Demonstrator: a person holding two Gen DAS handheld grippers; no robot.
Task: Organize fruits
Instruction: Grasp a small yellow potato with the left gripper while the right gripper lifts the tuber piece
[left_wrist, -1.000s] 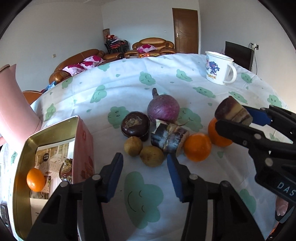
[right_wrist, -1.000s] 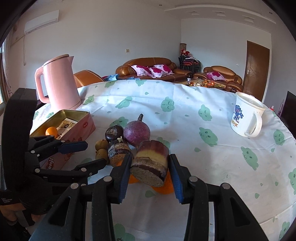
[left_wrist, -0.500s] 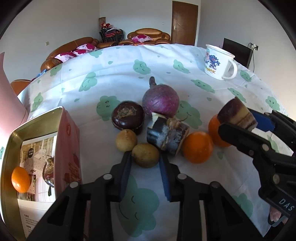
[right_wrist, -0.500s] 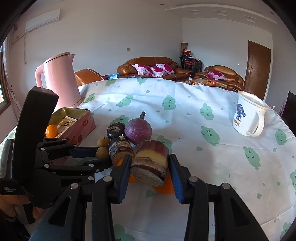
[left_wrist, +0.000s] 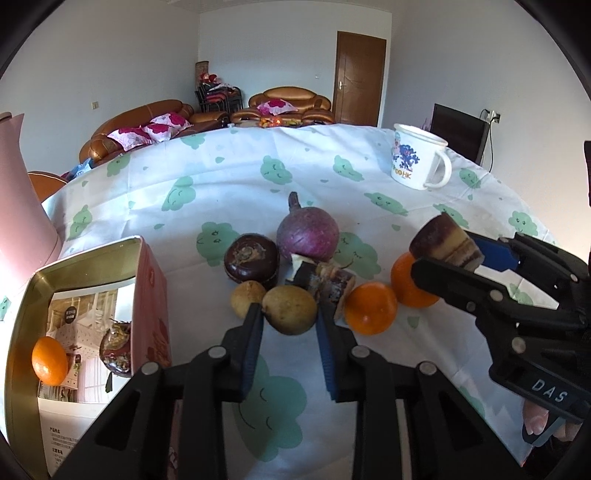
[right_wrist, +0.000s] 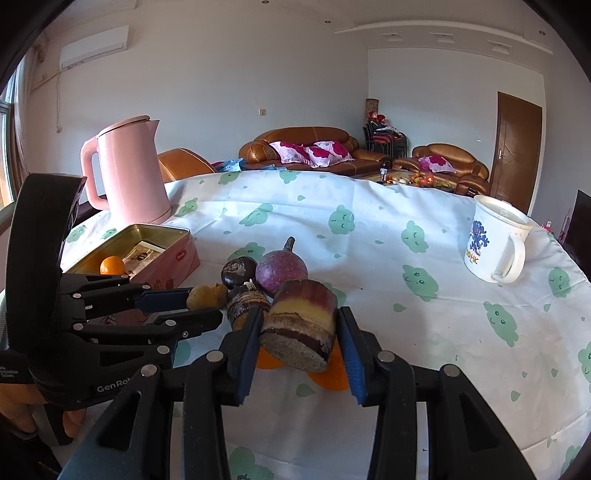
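My left gripper (left_wrist: 290, 321) is shut on a small brown round fruit (left_wrist: 290, 310) that rests on the tablecloth; the grip also shows in the right wrist view (right_wrist: 207, 295). A second brown fruit (left_wrist: 245, 297) touches it on the left. My right gripper (right_wrist: 299, 314) is shut on a short sugarcane piece (right_wrist: 299, 328) and holds it above two oranges (left_wrist: 371, 308). Behind lie another cane piece (left_wrist: 325, 282), a dark round fruit (left_wrist: 251, 260) and a purple root (left_wrist: 307, 234). The open pink tin (left_wrist: 85, 258) at the left holds an orange (left_wrist: 49, 360) and a dark fruit (left_wrist: 116, 356).
A white mug (left_wrist: 419, 162) stands at the table's far right. A pink kettle (right_wrist: 129, 170) stands behind the tin at the far left. The cloth with green clouds (right_wrist: 406, 295) covers a round table, and sofas and a door lie beyond it.
My left gripper has moved forward and closed its jaws on the nearer brown fruit. The right gripper has kept still with the cane piece in it.
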